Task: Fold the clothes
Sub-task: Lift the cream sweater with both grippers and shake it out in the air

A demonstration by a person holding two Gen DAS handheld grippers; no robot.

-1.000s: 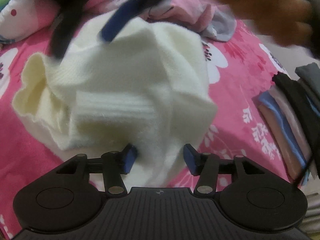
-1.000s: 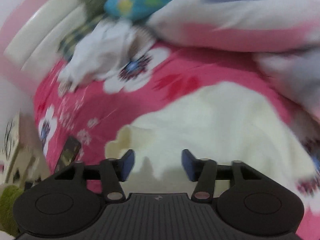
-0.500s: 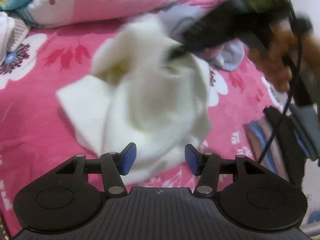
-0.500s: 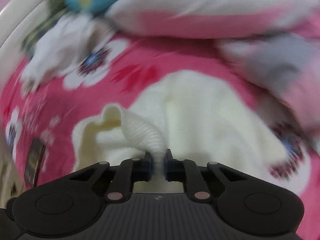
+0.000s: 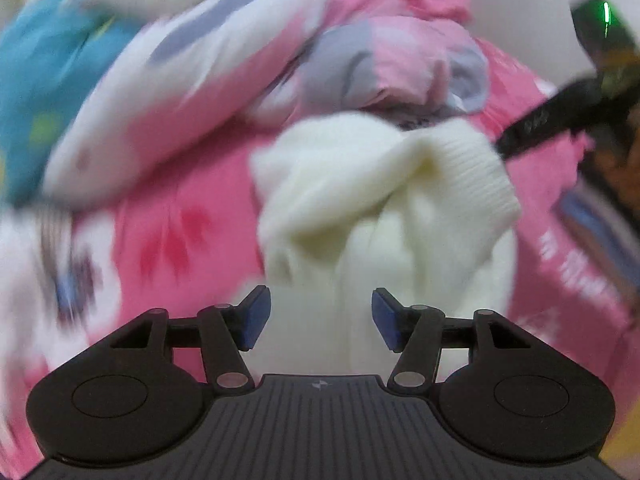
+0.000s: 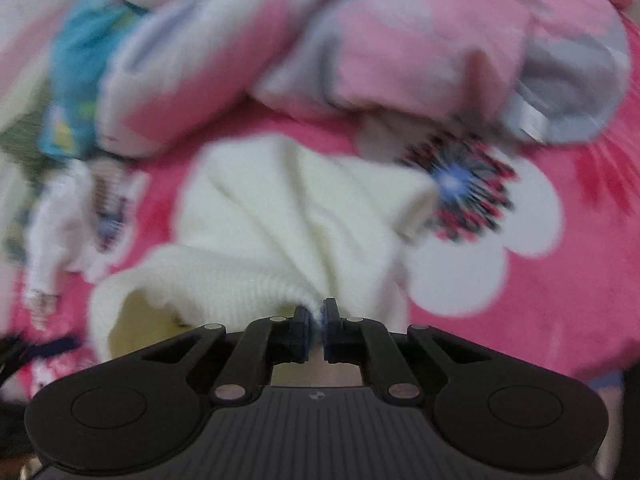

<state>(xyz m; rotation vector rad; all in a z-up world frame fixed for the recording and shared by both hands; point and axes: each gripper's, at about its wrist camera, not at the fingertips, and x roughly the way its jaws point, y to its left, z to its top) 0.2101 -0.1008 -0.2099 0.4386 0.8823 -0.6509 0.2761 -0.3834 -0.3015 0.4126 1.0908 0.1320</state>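
Observation:
A cream knitted sweater (image 5: 384, 216) lies bunched on the pink flowered bedsheet (image 5: 184, 208). My left gripper (image 5: 320, 322) is open and empty, its blue pads either side of the sweater's near edge. My right gripper (image 6: 316, 326) is shut on the sweater's ribbed hem (image 6: 224, 280) and lifts it off the bed; the rest of the sweater (image 6: 288, 200) drapes away from it. The right gripper's black body shows at the upper right of the left wrist view (image 5: 560, 120), by the sweater's raised ribbed edge. Both views are motion-blurred.
A pink, white and grey duvet (image 5: 360, 48) is heaped behind the sweater, with a blue cushion (image 5: 36, 92) at the left. A small white garment (image 6: 60, 232) lies at the left. A stack of folded clothes (image 5: 592, 232) sits at the right edge.
My right gripper closed on the sweater's ribbed hem and has lifted it. The left gripper stayed open and swung its view toward the duvet.

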